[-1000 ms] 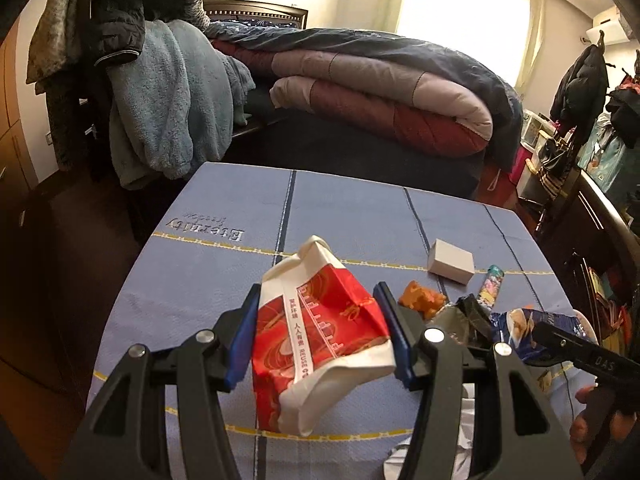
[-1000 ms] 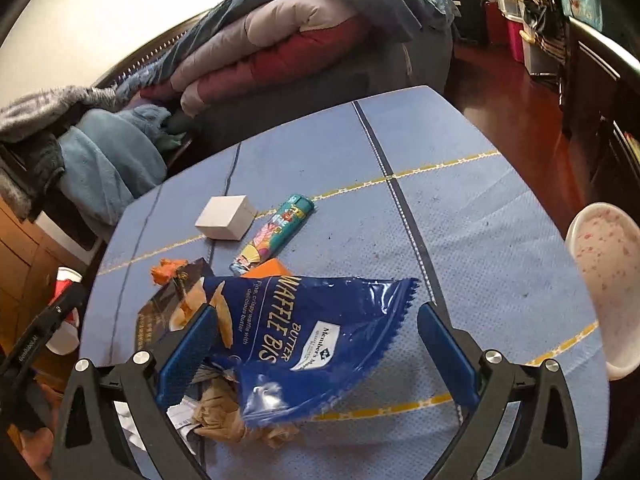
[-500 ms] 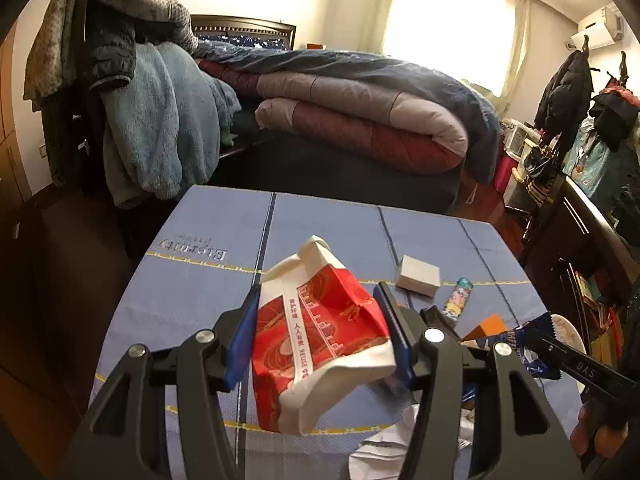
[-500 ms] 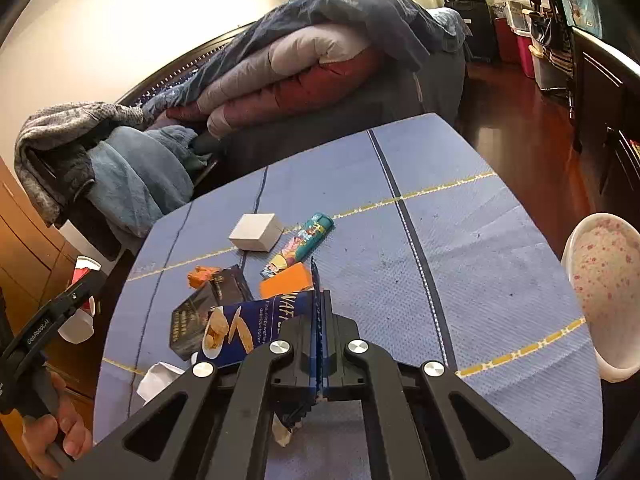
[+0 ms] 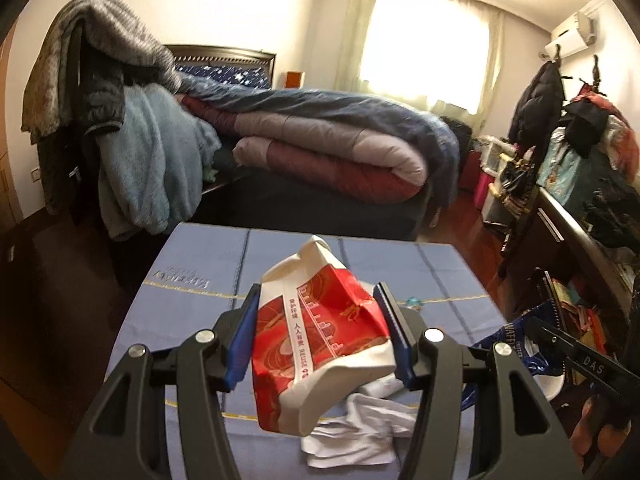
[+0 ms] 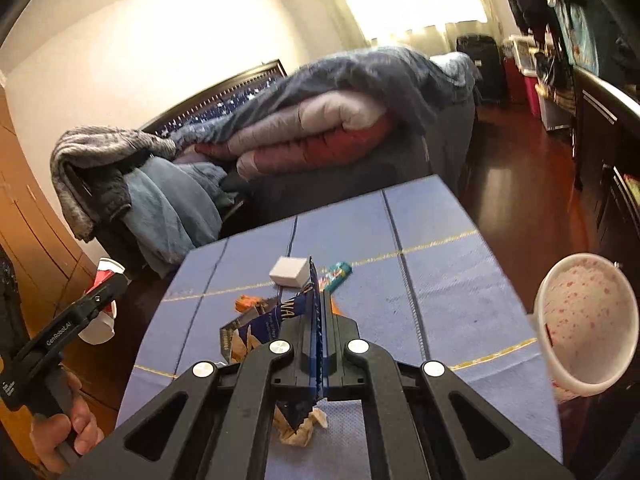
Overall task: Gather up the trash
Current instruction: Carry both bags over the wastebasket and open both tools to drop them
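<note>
The left gripper (image 5: 318, 334) squeezes a red and white paper bag (image 5: 320, 344) above the blue table (image 5: 192, 300), while the right gripper (image 6: 319, 334) pinches a blue snack bag (image 6: 280, 320) tight.

I see a glossy crinkled foil wrapper (image 6: 298, 316), a creased paper bag (image 5: 320, 336), and matt woven cloth on the table (image 6: 436, 248).

A lived-in home bedroom — a bed (image 5: 320, 160) with a dark wooden headboard (image 5: 224, 58) carries a folded quilt (image 5: 332, 152), clothes are heaped over a chair (image 5: 120, 128), coats hang by the curtained window (image 5: 424, 48) (an air conditioner (image 5: 572, 32) sits high on the wall).
</note>
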Tool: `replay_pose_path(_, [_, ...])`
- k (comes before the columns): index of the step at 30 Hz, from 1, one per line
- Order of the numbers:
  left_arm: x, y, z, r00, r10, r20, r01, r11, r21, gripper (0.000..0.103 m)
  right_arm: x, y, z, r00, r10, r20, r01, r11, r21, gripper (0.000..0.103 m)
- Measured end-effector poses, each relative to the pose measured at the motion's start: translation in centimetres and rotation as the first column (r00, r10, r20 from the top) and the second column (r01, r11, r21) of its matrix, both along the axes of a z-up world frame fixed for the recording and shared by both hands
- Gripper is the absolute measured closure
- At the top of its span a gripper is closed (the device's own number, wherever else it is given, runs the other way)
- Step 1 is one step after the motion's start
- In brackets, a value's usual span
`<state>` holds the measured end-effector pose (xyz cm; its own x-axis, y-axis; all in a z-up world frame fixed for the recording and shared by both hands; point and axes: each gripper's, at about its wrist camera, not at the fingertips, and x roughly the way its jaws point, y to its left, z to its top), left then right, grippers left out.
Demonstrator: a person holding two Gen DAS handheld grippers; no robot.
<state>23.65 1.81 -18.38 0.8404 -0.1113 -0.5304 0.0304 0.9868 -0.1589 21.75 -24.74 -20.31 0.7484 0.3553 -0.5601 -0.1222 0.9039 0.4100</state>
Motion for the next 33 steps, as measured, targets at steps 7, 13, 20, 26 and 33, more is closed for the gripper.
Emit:
replay_pose_path(7, [-1.8,-4.4,2.1,0.992,-0.115,0.06,0.116,0.993,-0.014,0.047,-2.9,-2.8,2.3,0.997,-0.05,0.067,0.051,0.999,-0.017,0.101])
replay_pose_path(13, [-2.7,-9.5,3.1,0.97,-0.227,0.09,0.228,0.974,-0.006,0.047,-5.5,-6.4,3.5,0.985,-0.135,0.111,0.142,0.989,-0.052,0.101])
replay_pose_path(20, [-2.7,-15.7,2.9,0.932,-0.349,0.098,0.35,0.937,0.006,0.047,-7.8,-11.5,3.5,0.96,-0.249,0.127,0.259,0.963,-0.07,0.101])
replay_pose_path(26, [-2.0,-21.8,2.2,0.881,-0.465,0.086,0.465,0.885,0.022,0.047,-9.3,-15.7,3.1,0.927,-0.353,0.129,0.364,0.928,-0.08,0.101])
replay_pose_path(33, [-0.8,-28.5,0.6,0.821,-0.568,0.056,0.567,0.823,0.035,0.047,-10.2,-20.1,2.2,0.883,-0.453,0.124,0.465,0.88,-0.099,0.101])
